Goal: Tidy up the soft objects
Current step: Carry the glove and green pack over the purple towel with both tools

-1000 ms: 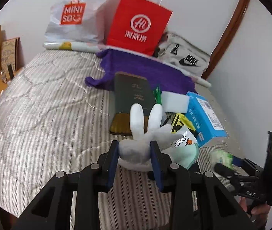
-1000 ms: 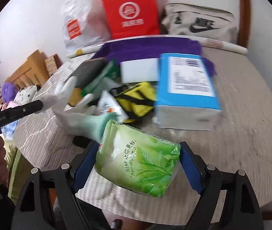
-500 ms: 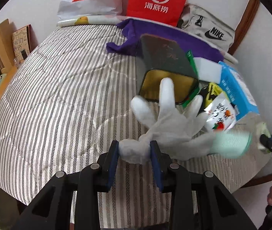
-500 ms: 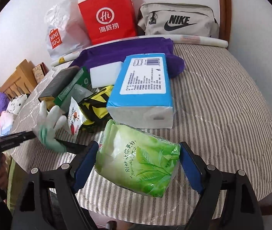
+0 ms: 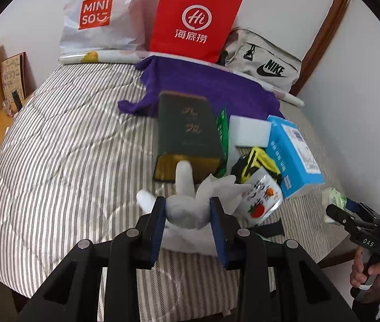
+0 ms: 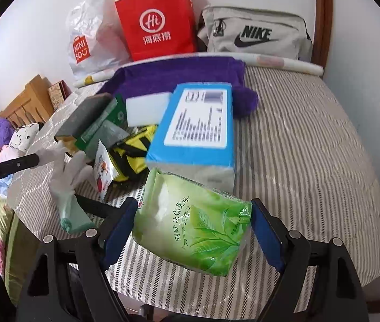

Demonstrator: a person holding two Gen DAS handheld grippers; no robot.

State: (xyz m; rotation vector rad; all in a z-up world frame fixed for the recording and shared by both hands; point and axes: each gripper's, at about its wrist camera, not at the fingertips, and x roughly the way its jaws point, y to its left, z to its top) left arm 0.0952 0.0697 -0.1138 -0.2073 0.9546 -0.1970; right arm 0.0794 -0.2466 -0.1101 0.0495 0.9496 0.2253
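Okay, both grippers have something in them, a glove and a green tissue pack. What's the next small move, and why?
Probably carry the glove to the bare striped bedding left of the pile and set it down there. The left gripper is shut on the glove, the right gripper on the green tissue pack, and the items ahead are crowded together, so only that side offers room to start sorting.

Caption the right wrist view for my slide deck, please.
Right gripper clamps a green tissue pack above the striped bed.
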